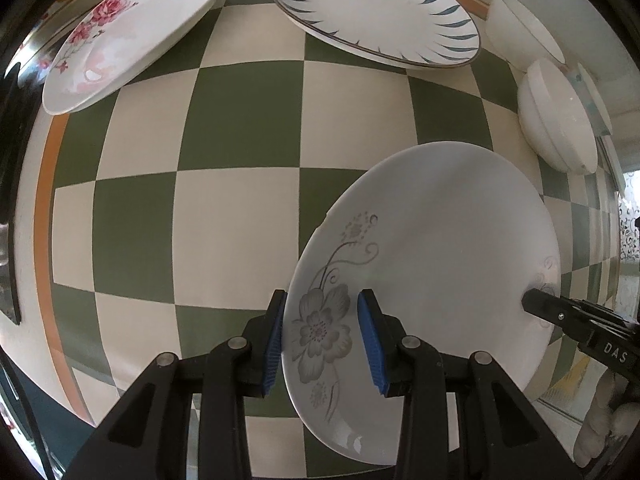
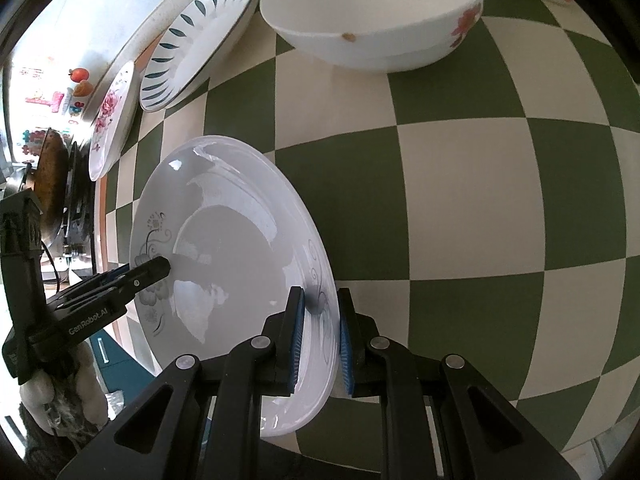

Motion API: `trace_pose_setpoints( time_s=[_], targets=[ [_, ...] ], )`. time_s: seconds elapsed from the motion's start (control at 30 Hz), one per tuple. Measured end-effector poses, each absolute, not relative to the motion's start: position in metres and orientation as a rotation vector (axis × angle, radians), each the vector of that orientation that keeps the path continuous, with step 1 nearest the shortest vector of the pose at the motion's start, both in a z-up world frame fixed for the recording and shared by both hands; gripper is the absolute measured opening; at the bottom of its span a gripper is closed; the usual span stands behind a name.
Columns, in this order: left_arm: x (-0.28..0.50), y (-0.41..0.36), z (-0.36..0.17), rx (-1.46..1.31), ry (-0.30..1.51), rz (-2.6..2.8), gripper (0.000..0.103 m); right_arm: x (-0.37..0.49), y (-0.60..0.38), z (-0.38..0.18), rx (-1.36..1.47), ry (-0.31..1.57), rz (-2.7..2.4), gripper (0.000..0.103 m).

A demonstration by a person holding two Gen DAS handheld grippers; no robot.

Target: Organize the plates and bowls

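**Two tongs share one plate over the checked desk**

The grey-flower plate (image 1: pixel 432 280) hangs between both tongs above the green-and-cream desk (image 1: pixel 240 208). The left tongs (image 1: pixel 320 340) straddle its rim at the big grey blossom, one blue pad under the edge and one over it; the right tongs (image 2: pixel 320 340) are closed on the opposite rim, by the scroll pattern.

It looks like glazed china: stiff, glossy, likely slippery against the pads, and liable to chip if it drops. The rim is the only sensible hold, and opposite edges keep it level.

Ahead of the left tongs lie the pink-flower plate (image 1: pixel 128 36) and the blue-leaf plate (image 1: pixel 372 16); beyond the right tongs sits a white bowl (image 2: pixel 376 16). Any of these plates could serve as a stacking base, I'd guess.
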State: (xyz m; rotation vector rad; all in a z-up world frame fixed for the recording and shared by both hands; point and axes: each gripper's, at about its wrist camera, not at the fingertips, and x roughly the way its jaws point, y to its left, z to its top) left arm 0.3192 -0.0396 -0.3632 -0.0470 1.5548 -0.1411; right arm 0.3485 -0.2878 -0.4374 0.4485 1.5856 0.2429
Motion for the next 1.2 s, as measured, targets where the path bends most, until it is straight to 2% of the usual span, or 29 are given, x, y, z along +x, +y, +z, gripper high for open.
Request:
trace_pose_setpoints(
  time_s=[0.1, 0.2, 0.3, 0.37, 0.5, 0.63, 0.77, 1.1, 1.13, 1.17, 1.2],
  targets=[
    [0.312, -0.014, -0.334, -0.099, 1.523, -0.107, 0.033, 0.351, -0.295, -0.432, 0.484, 1.606, 0.243, 0.019],
    [0.31, 0.008, -0.296, -0.135, 1.431, -0.042, 0.033, 0.348, -0.306, -0.399, 0.469, 1.543, 0.233, 0.021],
    [0.319, 0.04, -0.259, -0.187, 1.332, 0.038, 0.034, 0.352, -0.306, -0.354, 0.423, 1.462, 0.264, 0.029],
    [0.325, 0.059, -0.251, -0.217, 1.295, 0.071, 0.039, 0.363, -0.297, -0.332, 0.398, 1.431, 0.292, 0.033],
    [0.359, 0.105, -0.26, -0.299, 1.297, 0.154, 0.046, 0.404, -0.255, -0.3, 0.425, 1.398, 0.412, 0.048],
    [0.389, 0.154, -0.29, -0.396, 1.34, 0.215, 0.046, 0.464, -0.191, -0.302, 0.427, 1.384, 0.506, 0.048],
    [0.421, 0.193, -0.315, -0.442, 1.364, 0.237, 0.046, 0.531, -0.12, -0.329, 0.394, 1.422, 0.549, 0.048],
    [0.469, 0.225, -0.358, -0.436, 1.41, 0.228, 0.045, 0.648, -0.024, -0.398, 0.239, 1.509, 0.526, 0.047],
    [0.471, 0.225, -0.36, -0.43, 1.41, 0.224, 0.042, 0.654, -0.02, -0.406, 0.234, 1.521, 0.529, 0.045],
    [0.473, 0.225, -0.362, -0.419, 1.41, 0.22, 0.034, 0.658, -0.019, -0.411, 0.23, 1.529, 0.53, 0.043],
    [0.474, 0.225, -0.364, -0.409, 1.413, 0.214, 0.029, 0.663, -0.014, -0.416, 0.223, 1.544, 0.541, 0.033]
  ],
)
